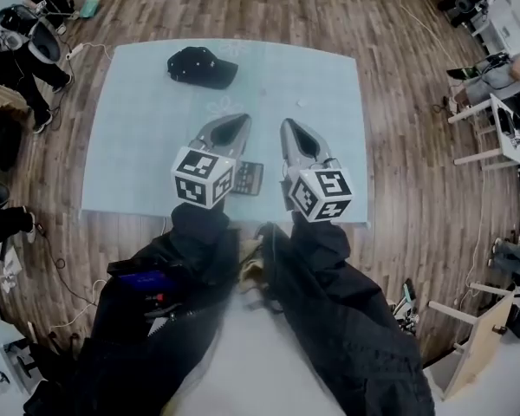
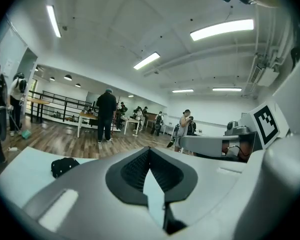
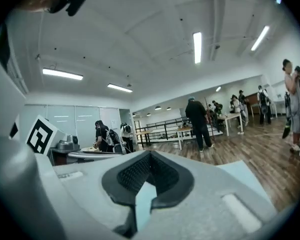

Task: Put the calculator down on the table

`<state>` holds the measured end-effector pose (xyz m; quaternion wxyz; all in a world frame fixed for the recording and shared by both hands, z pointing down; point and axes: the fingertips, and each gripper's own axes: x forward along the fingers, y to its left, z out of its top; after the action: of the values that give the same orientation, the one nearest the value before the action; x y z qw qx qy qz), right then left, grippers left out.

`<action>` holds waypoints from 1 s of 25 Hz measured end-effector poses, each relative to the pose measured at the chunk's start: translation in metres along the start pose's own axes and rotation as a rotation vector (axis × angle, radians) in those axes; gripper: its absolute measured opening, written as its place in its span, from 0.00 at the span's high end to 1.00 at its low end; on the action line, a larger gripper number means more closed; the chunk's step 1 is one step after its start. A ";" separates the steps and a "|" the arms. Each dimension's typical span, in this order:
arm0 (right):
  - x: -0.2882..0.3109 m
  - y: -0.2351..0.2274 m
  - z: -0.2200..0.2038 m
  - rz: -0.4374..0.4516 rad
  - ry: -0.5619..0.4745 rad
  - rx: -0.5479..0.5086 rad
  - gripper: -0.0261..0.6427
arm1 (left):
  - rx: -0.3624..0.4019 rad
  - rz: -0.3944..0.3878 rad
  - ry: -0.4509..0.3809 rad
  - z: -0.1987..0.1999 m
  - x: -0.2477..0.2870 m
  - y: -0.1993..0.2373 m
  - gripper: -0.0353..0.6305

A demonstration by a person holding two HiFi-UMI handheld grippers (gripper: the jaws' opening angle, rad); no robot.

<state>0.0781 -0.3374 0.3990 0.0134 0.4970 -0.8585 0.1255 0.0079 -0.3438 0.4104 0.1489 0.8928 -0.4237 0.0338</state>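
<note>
While the calculator (image 1: 250,178) lies on the table (image 1: 139,146), the right gripper (image 3: 149,154) is closed

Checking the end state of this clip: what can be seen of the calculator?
The calculator is a small, dark, flat slab with rows of keys faintly showing. It lies flat on the table's light blue cover, near the front edge. In the head view the marker cube of the left gripper hides its left part. Nothing visibly touches it but the cover; the left gripper and the right gripper are shut and empty. Neither gripper view shows it.
</note>
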 end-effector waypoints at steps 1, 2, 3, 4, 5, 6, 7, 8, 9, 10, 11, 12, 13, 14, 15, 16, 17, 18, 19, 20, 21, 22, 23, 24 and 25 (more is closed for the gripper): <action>-0.001 0.003 0.011 -0.001 -0.020 -0.032 0.96 | 0.020 -0.006 -0.021 0.011 0.000 -0.004 0.95; -0.002 0.005 0.021 -0.003 -0.035 -0.061 0.96 | 0.041 -0.010 -0.042 0.022 -0.001 -0.009 0.95; -0.003 0.008 0.030 -0.005 -0.048 -0.086 0.96 | 0.060 -0.015 -0.061 0.031 -0.002 -0.013 0.95; -0.004 0.010 0.037 -0.006 -0.059 -0.110 0.96 | 0.078 -0.020 -0.077 0.039 -0.002 -0.017 0.95; -0.005 0.013 0.043 -0.006 -0.069 -0.133 0.96 | 0.093 -0.024 -0.091 0.046 -0.003 -0.021 0.95; -0.006 0.015 0.048 -0.006 -0.075 -0.153 0.96 | 0.106 -0.028 -0.103 0.052 -0.003 -0.024 0.95; -0.006 0.017 0.051 -0.005 -0.079 -0.171 0.96 | 0.116 -0.031 -0.114 0.056 -0.003 -0.027 0.95; -0.007 0.018 0.054 -0.005 -0.081 -0.186 0.96 | 0.123 -0.033 -0.122 0.060 -0.003 -0.030 0.95; -0.008 0.019 0.057 -0.007 -0.082 -0.199 0.96 | 0.128 -0.034 -0.129 0.062 -0.003 -0.032 0.95; -0.008 0.020 0.060 -0.009 -0.086 -0.210 0.96 | 0.132 -0.034 -0.134 0.065 -0.003 -0.034 0.95; -0.010 0.022 0.064 -0.012 -0.094 -0.221 0.96 | 0.136 -0.034 -0.139 0.067 -0.003 -0.037 0.95; -0.011 0.023 0.068 -0.014 -0.107 -0.230 0.96 | 0.141 -0.036 -0.143 0.069 -0.003 -0.039 0.95; -0.012 0.024 0.072 -0.017 -0.120 -0.237 0.96 | 0.147 -0.040 -0.147 0.071 -0.003 -0.041 0.95; -0.013 0.024 0.076 -0.022 -0.132 -0.240 0.96 | 0.152 -0.043 -0.151 0.072 -0.003 -0.042 0.95; -0.014 0.023 0.080 -0.030 -0.141 -0.241 0.96 | 0.158 -0.046 -0.153 0.074 -0.003 -0.044 0.95; -0.015 0.022 0.082 -0.036 -0.146 -0.241 0.96 | 0.162 -0.048 -0.155 0.075 -0.003 -0.046 0.95; -0.016 0.021 0.084 -0.040 -0.150 -0.242 0.96 | 0.167 -0.050 -0.157 0.077 -0.003 -0.047 0.95; -0.017 0.019 0.085 -0.044 -0.153 -0.243 0.96 | 0.171 -0.051 -0.161 0.079 -0.003 -0.049 0.95; -0.017 0.019 0.087 -0.049 -0.156 -0.246 0.96 | 0.176 -0.051 -0.166 0.082 -0.003 -0.050 0.95; -0.017 0.019 0.089 -0.054 -0.159 -0.248 0.96 | 0.181 -0.051 -0.171 0.084 -0.003 -0.050 0.95; -0.016 0.019 0.091 -0.059 -0.161 -0.249 0.96 | 0.185 -0.050 -0.175 0.086 -0.003 -0.049 0.95; -0.015 0.020 0.092 -0.063 -0.163 -0.250 0.96 | 0.188 -0.049 -0.178 0.087 -0.003 -0.049 0.95; -0.014 0.021 0.092 -0.063 -0.164 -0.251 0.96 | 0.190 -0.048 -0.180 0.087 -0.004 -0.049 0.95; -0.014 0.021 0.091 -0.061 -0.166 -0.252 0.96 | 0.191 -0.047 -0.182 0.088 -0.004 -0.049 0.95; -0.014 0.022 0.091 -0.059 -0.169 -0.253 0.96 | 0.192 -0.046 -0.183 0.088 -0.004 -0.049 0.95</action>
<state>0.0759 -0.3362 0.3041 0.0074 0.5252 -0.8505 -0.0261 0.0370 -0.3374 0.3145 0.0243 0.9118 -0.4098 -0.0108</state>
